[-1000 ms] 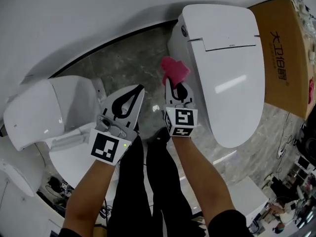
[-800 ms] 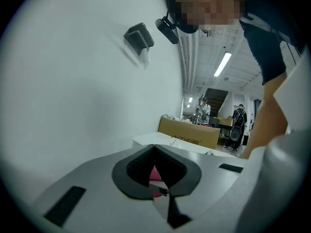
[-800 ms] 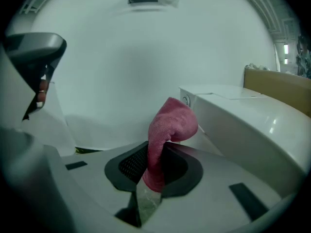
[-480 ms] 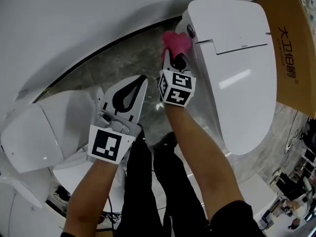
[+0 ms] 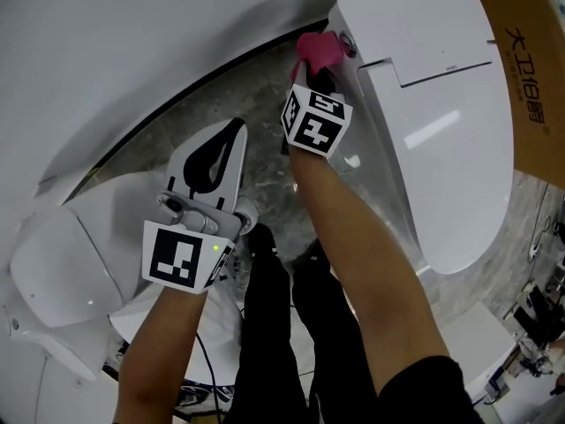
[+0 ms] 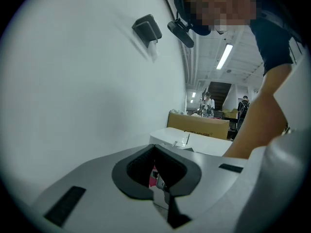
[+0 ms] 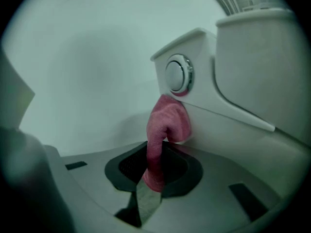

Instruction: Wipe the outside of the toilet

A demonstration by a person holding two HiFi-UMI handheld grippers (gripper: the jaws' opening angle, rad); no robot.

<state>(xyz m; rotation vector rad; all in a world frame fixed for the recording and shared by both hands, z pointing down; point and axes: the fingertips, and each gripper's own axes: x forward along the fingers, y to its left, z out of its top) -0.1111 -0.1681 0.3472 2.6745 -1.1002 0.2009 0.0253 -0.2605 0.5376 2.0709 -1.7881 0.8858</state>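
Note:
The white toilet (image 5: pixel 433 122) with its lid down fills the upper right of the head view. My right gripper (image 5: pixel 315 71) is shut on a pink cloth (image 5: pixel 319 48) and presses it against the toilet's left rear side. In the right gripper view the cloth (image 7: pixel 165 125) rises from the jaws and touches the toilet body (image 7: pixel 228 106) just below a round chrome button (image 7: pixel 178 75). My left gripper (image 5: pixel 235 129) hangs shut and empty over the floor, left of the toilet and apart from it. Its own view shows the toilet (image 6: pixel 194 142) beyond the closed jaws.
A second white toilet (image 5: pixel 62 272) stands at the lower left. A brown cardboard box (image 5: pixel 534 69) sits right of the wiped toilet. A white wall (image 5: pixel 132 34) curves along the back above the grey marble floor (image 5: pixel 190 113). The person's dark legs (image 5: pixel 291 325) stand below.
My right gripper has carried the pink cloth along the toilet's left side toward its rear, up to the chrome button. The left gripper has stayed shut and shifted slightly left.

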